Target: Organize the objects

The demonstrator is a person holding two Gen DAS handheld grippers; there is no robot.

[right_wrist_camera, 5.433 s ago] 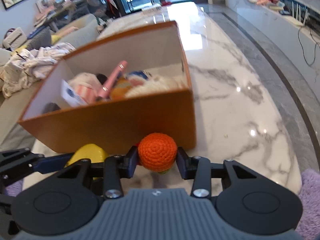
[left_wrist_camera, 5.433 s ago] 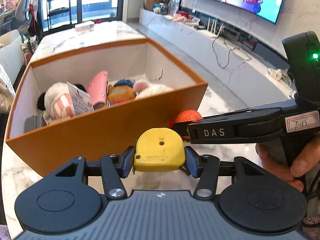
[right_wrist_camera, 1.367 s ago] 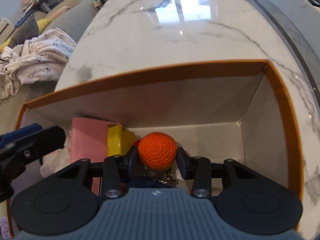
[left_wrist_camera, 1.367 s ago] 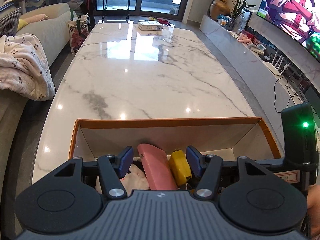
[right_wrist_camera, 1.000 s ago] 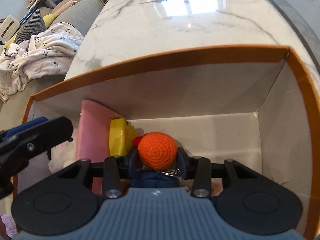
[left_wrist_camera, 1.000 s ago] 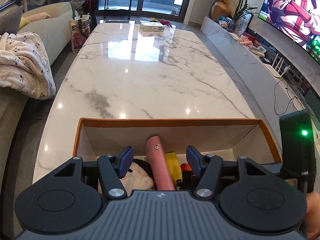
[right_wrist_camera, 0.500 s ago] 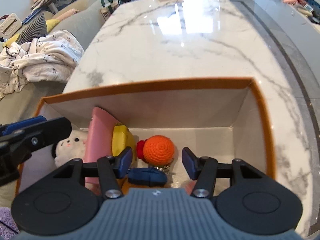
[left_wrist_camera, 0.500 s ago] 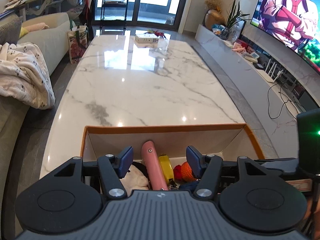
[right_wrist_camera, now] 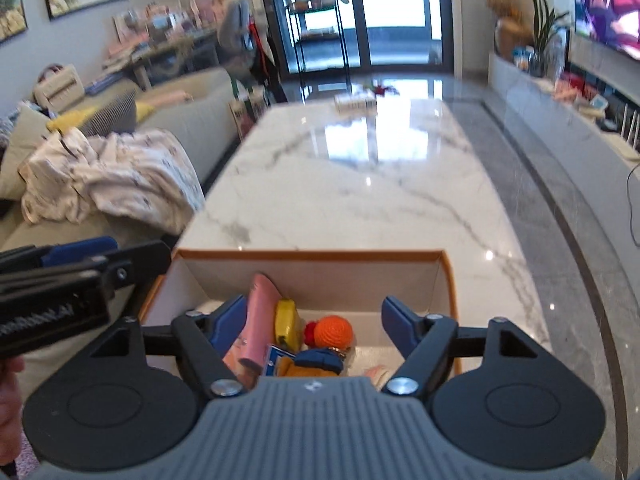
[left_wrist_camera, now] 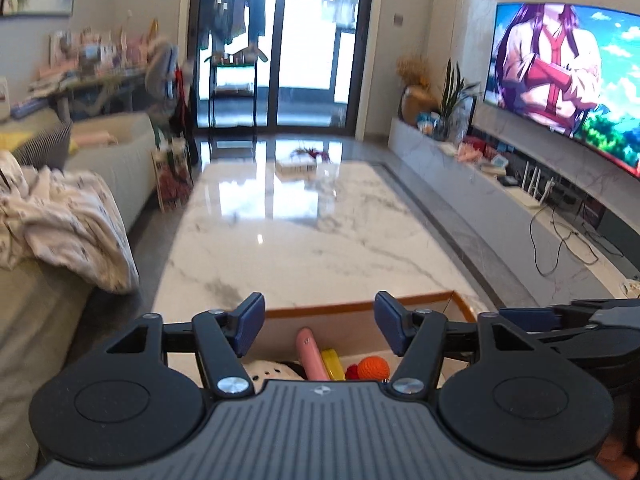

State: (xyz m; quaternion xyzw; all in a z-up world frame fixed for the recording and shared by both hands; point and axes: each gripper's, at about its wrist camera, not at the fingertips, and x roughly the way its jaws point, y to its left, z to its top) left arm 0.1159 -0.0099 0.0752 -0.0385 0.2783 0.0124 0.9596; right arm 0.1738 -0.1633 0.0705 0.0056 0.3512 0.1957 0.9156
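Left gripper (left_wrist_camera: pixel 318 326): bottom centre of the left wrist view; jaws opening, nothing between the blue pads, only the box seen through the gap.
Right gripper (right_wrist_camera: pixel 314 324): bottom centre of the right wrist view; jaws opening, nothing pinched, box contents showing below and between the 2 fingers.
Orange crochet ball (right_wrist_camera: pixel 333 331): lying loose in the box, lower centre of the frame, touching neither pad, just right of the yellow tape measure (right_wrist_camera: pixel 286 324).
Pink case (right_wrist_camera: pixel 258 312): leaning upright just left of the tape measure, its top near the box's far wall.
Other contents: a blue-capped plush (right_wrist_camera: pixel 318 360) nearest the camera; a white plush (left_wrist_camera: pixel 272 370) shows at lower centre of the left view.
Orange cardboard box (right_wrist_camera: pixel 308 257): lower middle of the frame, on the near end of the marble table (right_wrist_camera: pixel 360 184); open top.
Far table: 1 small white box (right_wrist_camera: pixel 355 103) at the upper centre, well apart from everything else.
Task standing: the tape measure and ball look stowed; judged nearly done here.
Risk 1: the 2 grippers sit close side by side over the box; a careless pull-away could knock them together or clip the box rim and shove it.
Risk 2: the pink case stands tilted; a nudge could tip it onto the ball.
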